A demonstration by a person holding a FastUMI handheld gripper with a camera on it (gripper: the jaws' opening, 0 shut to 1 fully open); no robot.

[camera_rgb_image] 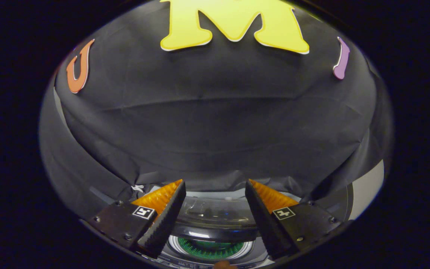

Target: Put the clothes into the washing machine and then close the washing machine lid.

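while the tool (215, 190) hangs level above the washing machine (215, 233), its fingers stand wide apart with nothing between them. below the gap the clear lid (215, 211) is raised, and the green-lit drum opening (211, 248) lies under it. black cloth wall (215, 123) rises just beyond.

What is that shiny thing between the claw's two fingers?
In the gripper view, the washing machine's clear lid and its drum opening show between the open claw fingers, untouched.
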